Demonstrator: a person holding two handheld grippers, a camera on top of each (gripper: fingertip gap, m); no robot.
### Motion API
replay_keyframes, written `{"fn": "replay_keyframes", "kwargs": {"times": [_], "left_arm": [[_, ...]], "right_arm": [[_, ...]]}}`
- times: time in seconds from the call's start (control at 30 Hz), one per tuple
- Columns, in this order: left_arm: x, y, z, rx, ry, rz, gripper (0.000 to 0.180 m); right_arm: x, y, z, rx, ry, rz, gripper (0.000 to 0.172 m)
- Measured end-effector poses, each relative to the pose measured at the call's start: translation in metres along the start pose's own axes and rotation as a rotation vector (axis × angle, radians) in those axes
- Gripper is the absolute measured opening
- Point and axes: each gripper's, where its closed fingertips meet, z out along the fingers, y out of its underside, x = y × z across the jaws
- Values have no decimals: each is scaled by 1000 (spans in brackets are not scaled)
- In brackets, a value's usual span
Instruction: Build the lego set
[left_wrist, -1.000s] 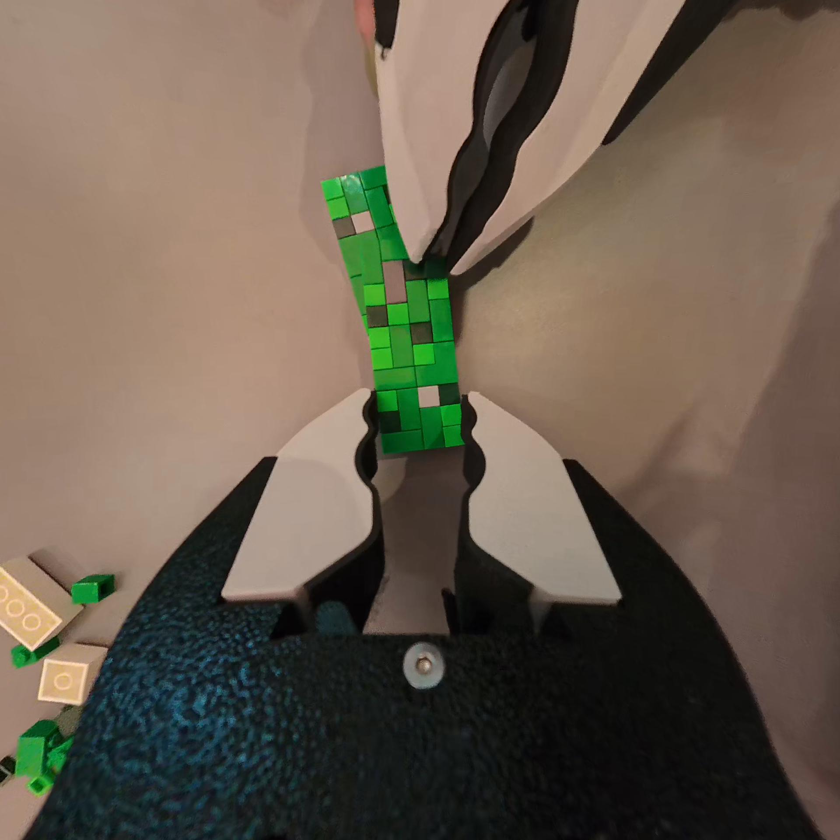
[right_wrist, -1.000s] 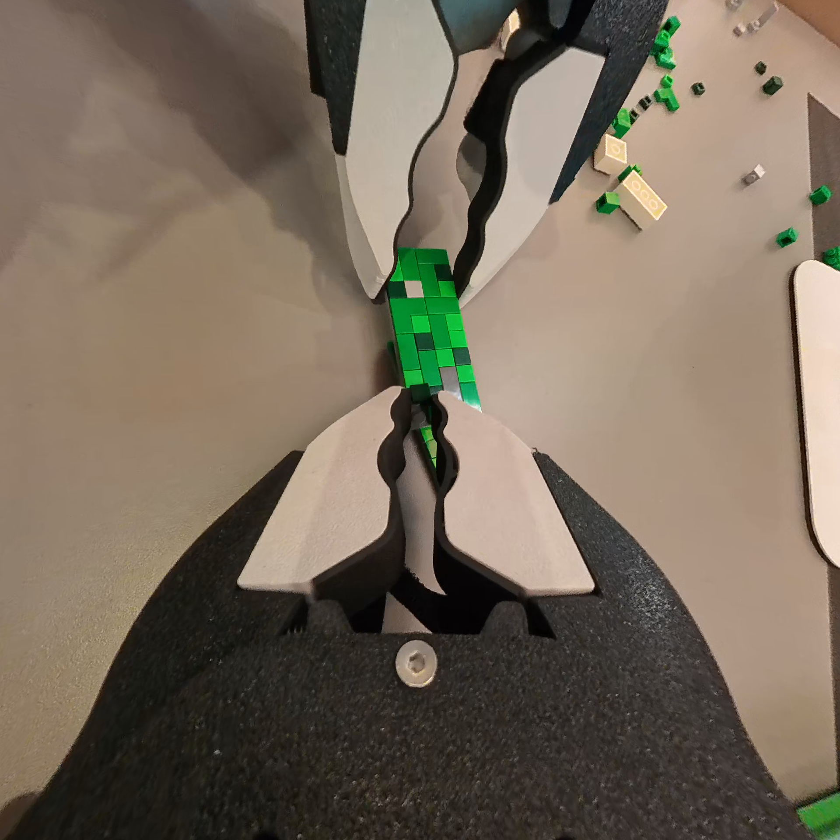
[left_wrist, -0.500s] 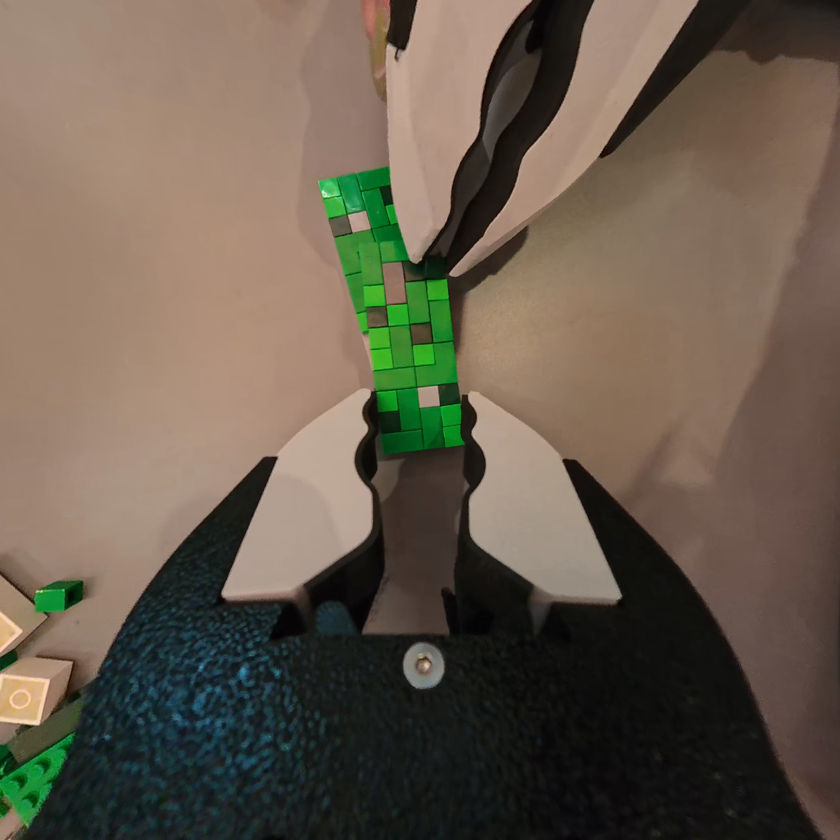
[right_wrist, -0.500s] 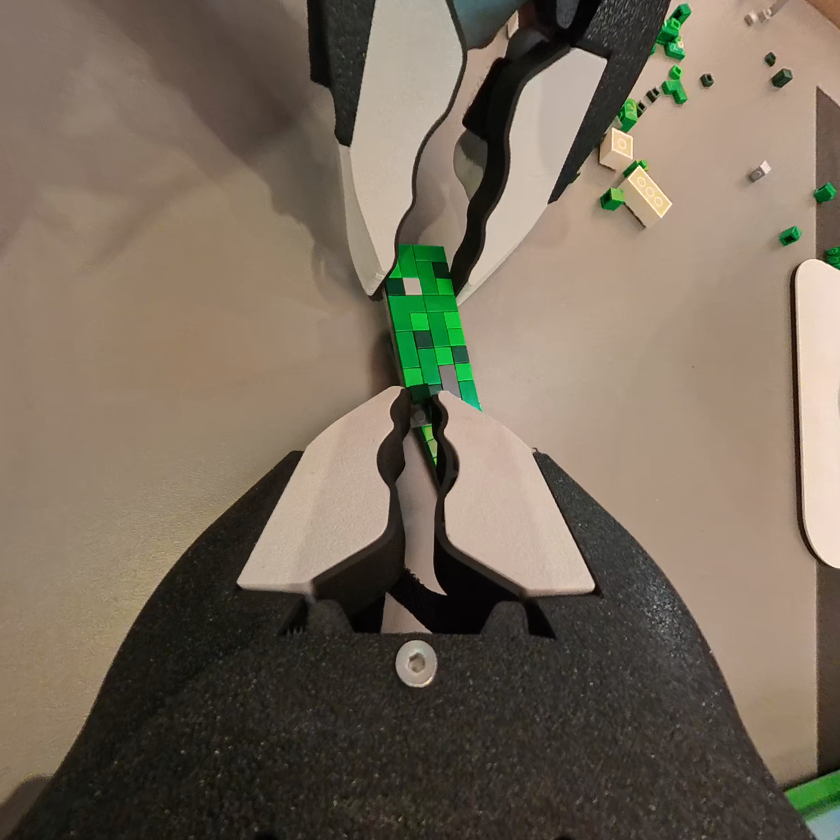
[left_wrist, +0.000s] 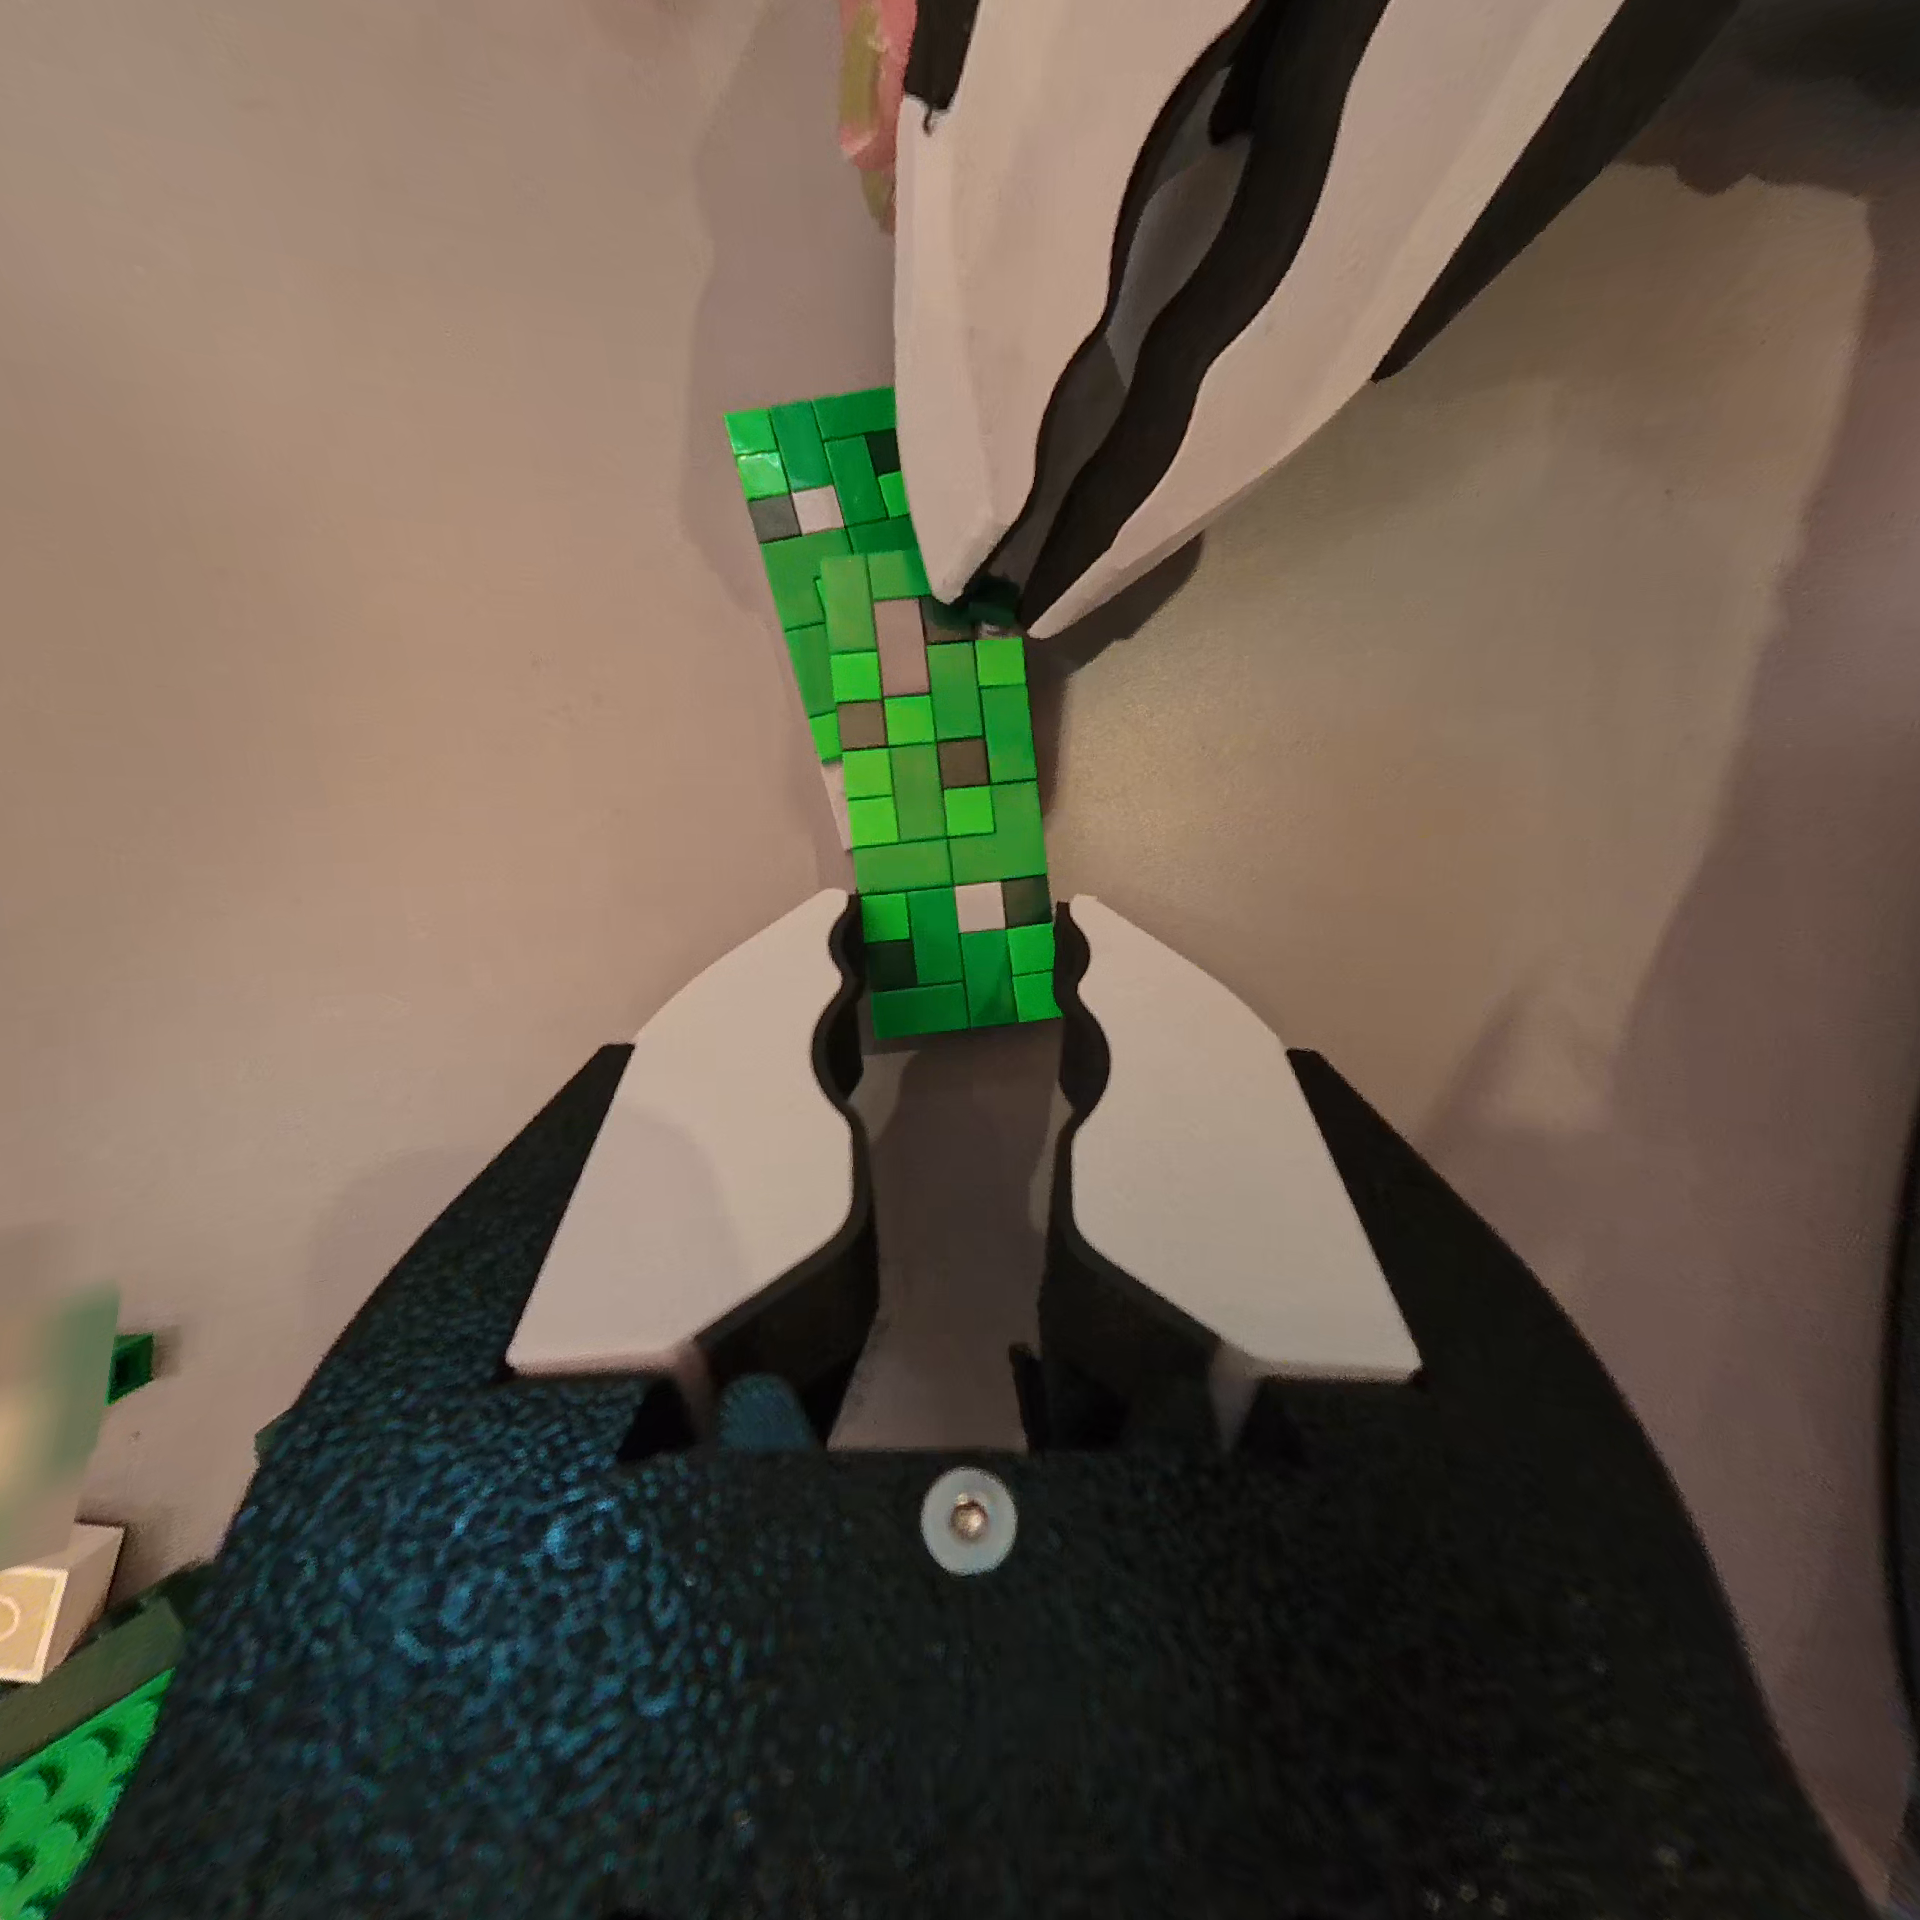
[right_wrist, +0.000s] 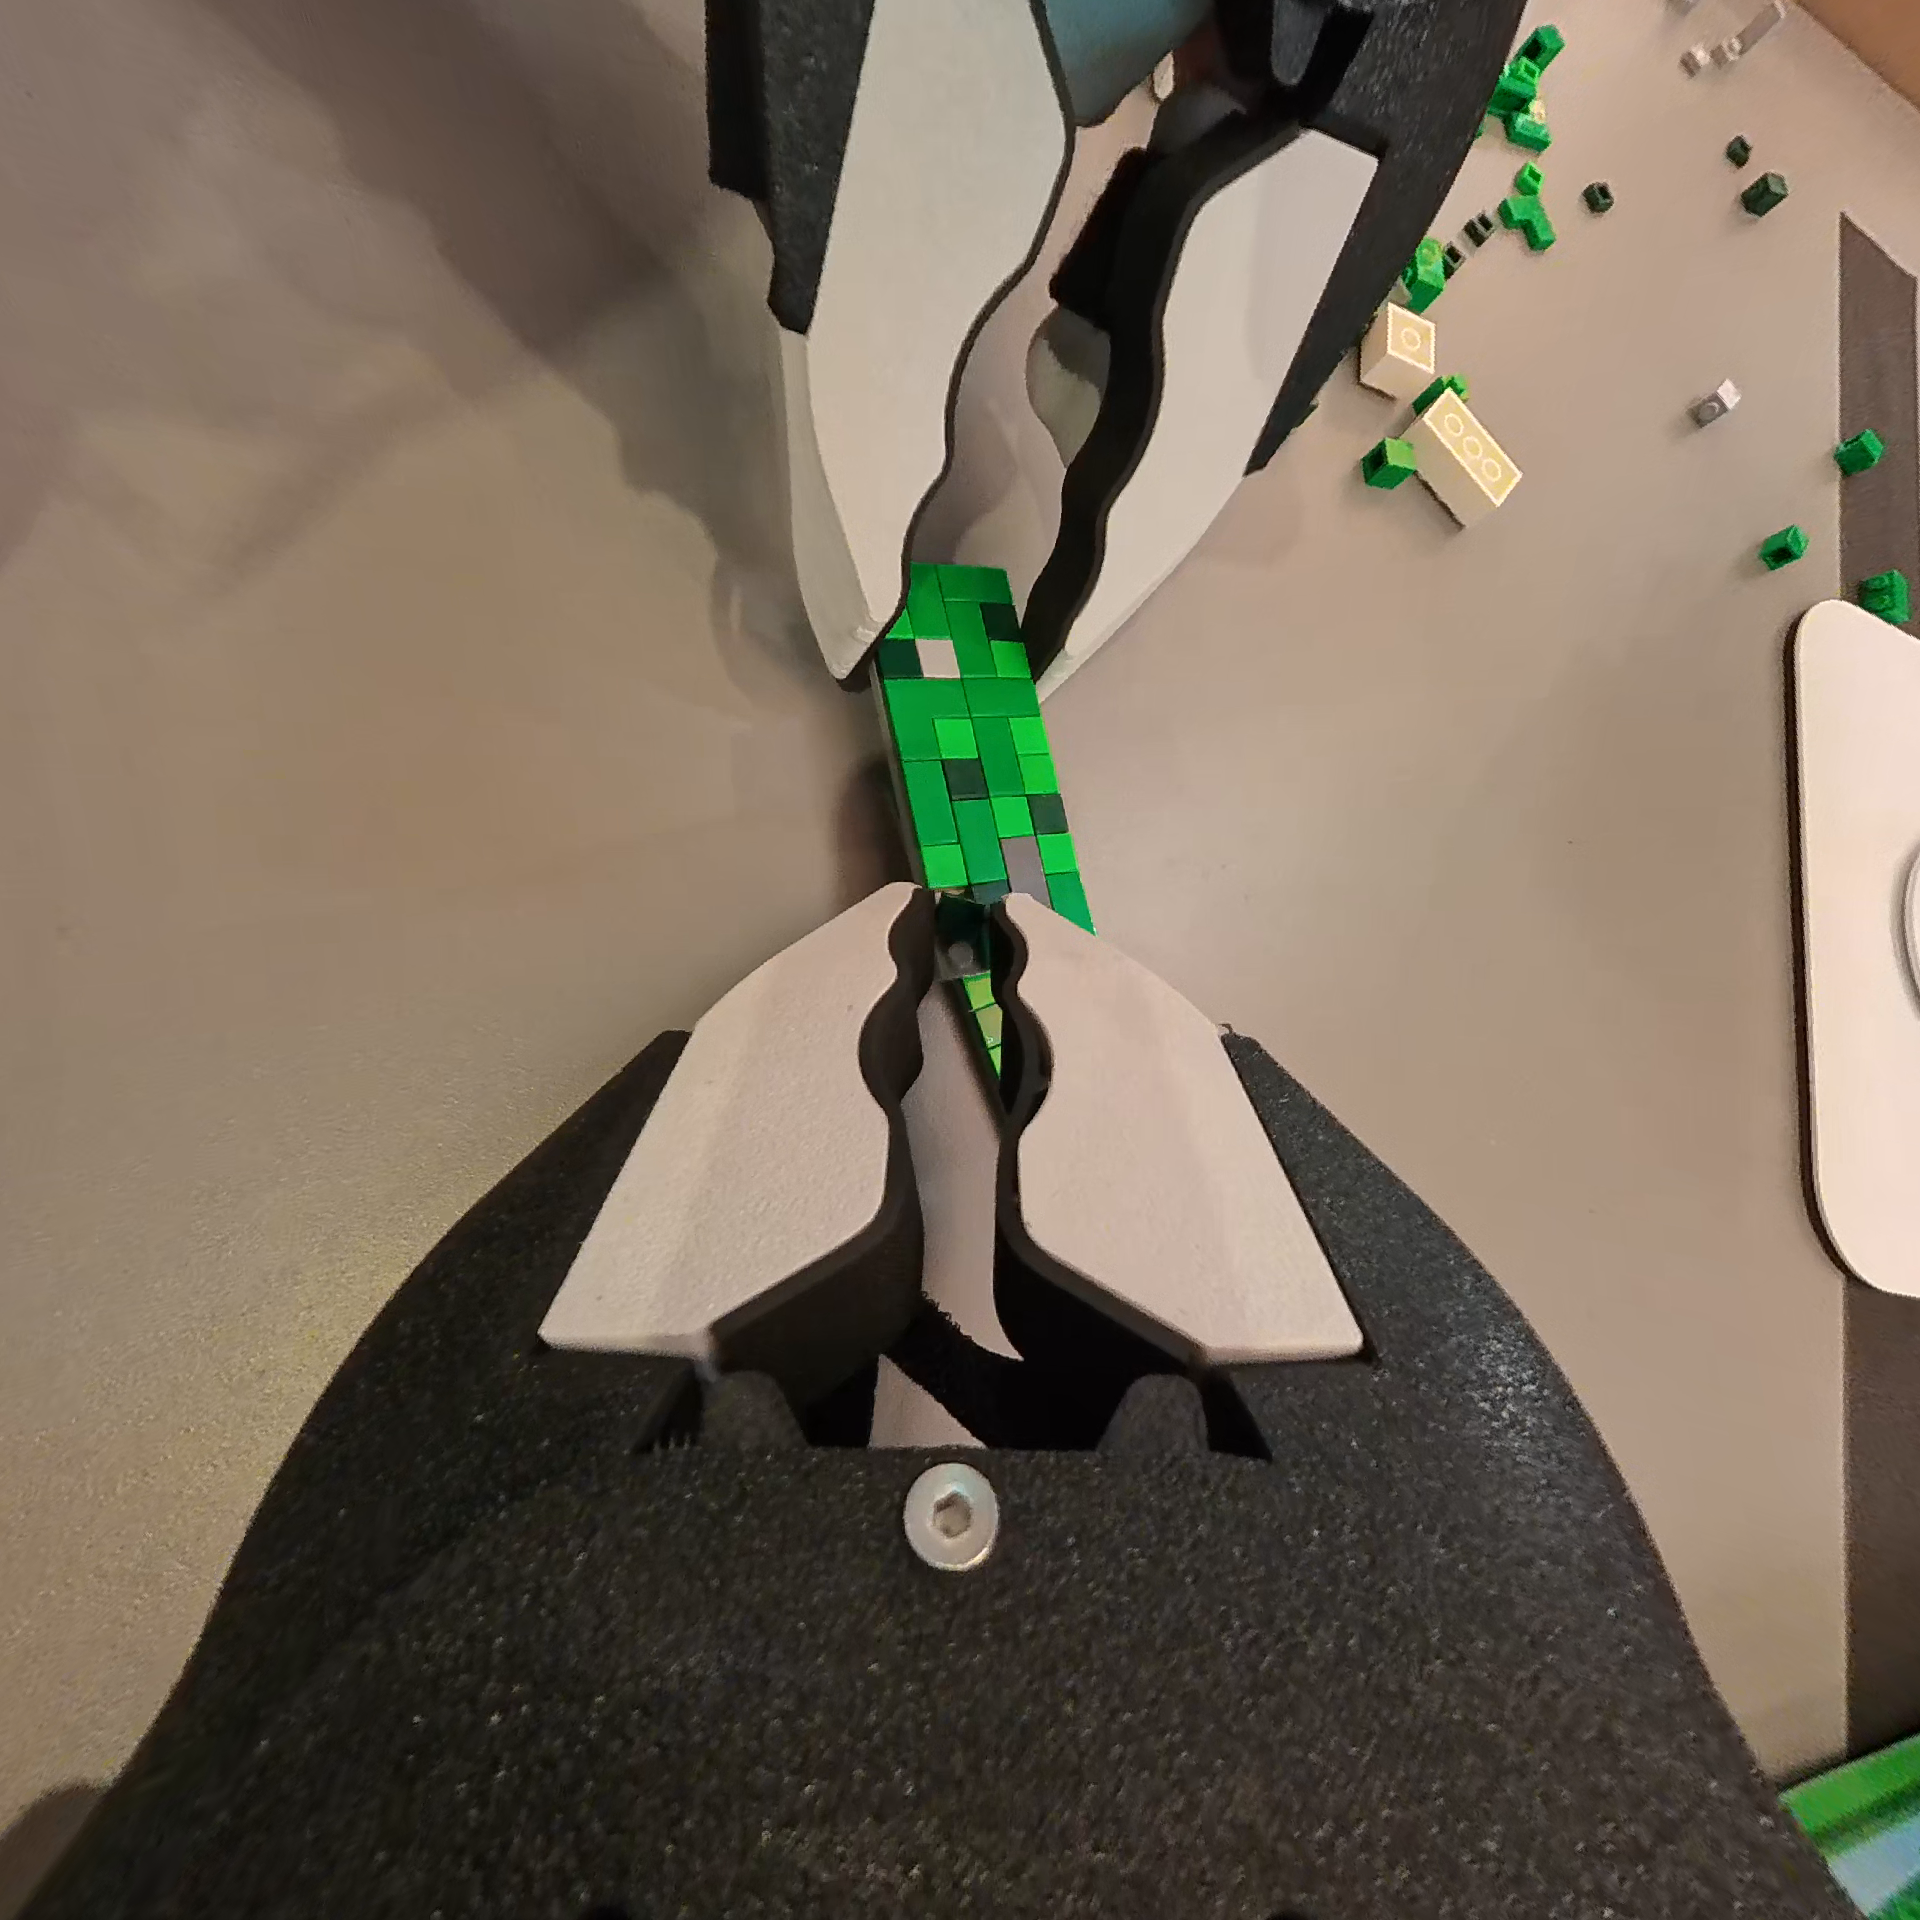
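The left tool (left_wrist: 958, 971) is gripping the near end of a flat green tiled panel (left_wrist: 940, 800), its pads pressing the long edges. At 12 o'clock, the right tool (right_wrist: 966, 914) is pinching a second tiled panel (left_wrist: 821, 488), which is overlapping the first and leaning toward 11 o'clock. Both are hanging over a smooth grey surface (left_wrist: 364, 675), with open room on both sides. Loose bricks (right_wrist: 1455, 457) are lying scattered at 1 o'clock.
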Motion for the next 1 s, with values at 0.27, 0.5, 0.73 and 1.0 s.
{"fn": "replay_keyframes", "kwargs": {"times": [0.27,0.5,0.73,1.0], "left_arm": [[-7,-4,-6,42,-11,-90,34],[-19,-12,-23,122,-14,-212,34],[-24,-2,-28,112,-81,-190,34],[-24,1,-16,113,-139,-98,34]], "right_arm": [[22,-6,-6,46,203,-26,17],[32,-15,-20,-11,568,-216,20],[28,14,-40,-45,573,139,9],[-26,29,-37,5,393,752,11]]}}
